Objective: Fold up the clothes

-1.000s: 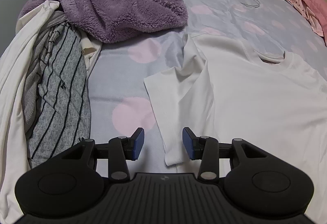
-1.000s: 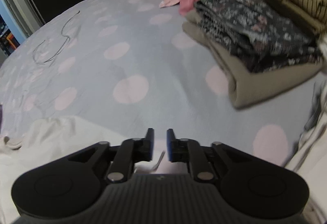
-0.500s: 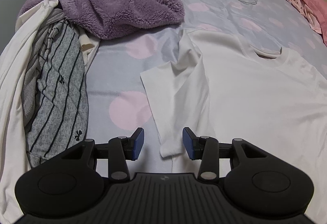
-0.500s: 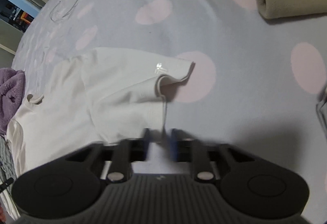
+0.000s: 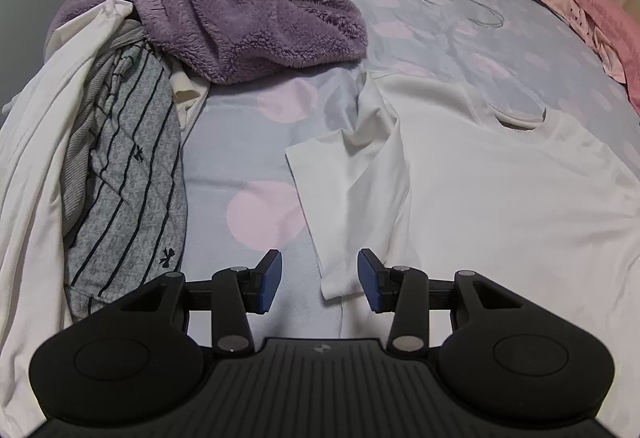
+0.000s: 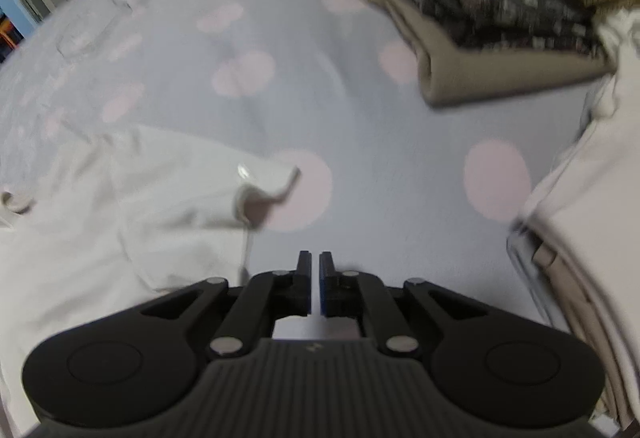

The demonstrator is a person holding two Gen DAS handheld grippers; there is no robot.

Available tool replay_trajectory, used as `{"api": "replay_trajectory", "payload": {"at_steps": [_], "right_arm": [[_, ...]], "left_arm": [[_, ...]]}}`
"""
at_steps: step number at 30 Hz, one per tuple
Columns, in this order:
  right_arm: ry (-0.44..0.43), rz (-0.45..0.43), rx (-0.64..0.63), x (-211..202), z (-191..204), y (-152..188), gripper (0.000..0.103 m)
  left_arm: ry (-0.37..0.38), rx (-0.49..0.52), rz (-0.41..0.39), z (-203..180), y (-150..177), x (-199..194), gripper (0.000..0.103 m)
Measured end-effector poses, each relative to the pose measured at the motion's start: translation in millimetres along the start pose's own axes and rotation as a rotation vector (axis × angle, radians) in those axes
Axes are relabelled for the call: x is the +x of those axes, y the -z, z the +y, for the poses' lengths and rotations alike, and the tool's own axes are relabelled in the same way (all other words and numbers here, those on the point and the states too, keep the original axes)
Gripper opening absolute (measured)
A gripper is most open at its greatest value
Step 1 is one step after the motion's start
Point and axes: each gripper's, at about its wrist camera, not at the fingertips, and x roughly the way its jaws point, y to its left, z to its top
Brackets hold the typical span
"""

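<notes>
A white short-sleeved T-shirt (image 5: pixel 500 190) lies spread on a grey-blue bedspread with pale pink dots (image 5: pixel 248 158), its round neckline toward the far side of the bed and its near sleeve (image 5: pixel 348 190) folded and creased across the body edge. The left gripper (image 5: pixel 319 280) is positioned low over the bedspread with its blue-padded jaws spread wide; the lower corner of the sleeve lies between the jaws, touching neither pad as far as the view shows. The right gripper (image 6: pixel 315 282) has its jaws drawn nearly together with only a thin gap, and nothing is held between them; it sits over bare bedspread just right of the T-shirt's other sleeve (image 6: pixel 224 190), whose cuff is curled open. The right wrist view is motion-blurred. To the left of the T-shirt, a heap contains a purple fleece garment (image 5: pixel 248 14), a grey garment with dark stripes (image 5: pixel 132 174) and a white cloth (image 5: pixel 36 166). A stack of folded clothes, tan with a dark patterned piece on top (image 6: pixel 492 26), rests beyond the right gripper. A pink pillow (image 5: pixel 604 14) lies at the far right edge of the bed.
</notes>
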Motion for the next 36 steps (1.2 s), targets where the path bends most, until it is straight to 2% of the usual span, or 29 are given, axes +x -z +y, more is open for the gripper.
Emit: {"api": "replay_trajectory", "payload": {"at_steps": [1,3,9,14,20,23,27,36], "right_arm": [[-0.011,-0.017,-0.007,-5.9,2.8,0.8,0.013],[-0.027,-0.053,-0.028,-17.5,11.1,3.6,0.025],[-0.068,-0.097,-0.108,-42.3,40.7,20.9,0.025],[-0.099,-0.045,-0.125,-53.3,51.2,44.4,0.025],[-0.097,-0.007,-0.134,-41.1,57.4,47.3,0.025],[-0.094,0.01,-0.138,-34.5,60.3,48.0,0.025],[-0.09,0.03,-0.145,-25.7,64.3,48.5,0.025],[-0.07,0.063,-0.154,0.2,64.3,38.4,0.028]], "left_arm": [[0.0,-0.002,-0.001,1.0,1.8,-1.0,0.04],[0.004,-0.003,0.002,3.0,6.8,-2.3,0.04],[0.036,0.0,-0.005,11.8,22.4,-7.0,0.041],[0.045,0.007,-0.011,22.7,32.8,-2.3,0.046],[0.056,0.038,-0.024,25.2,39.6,6.5,0.048],[0.106,-0.034,-0.015,28.9,29.4,15.2,0.048],[0.028,-0.022,-0.068,28.4,3.2,31.3,0.048],[-0.004,0.015,-0.078,24.2,-47.3,94.3,0.048]]}}
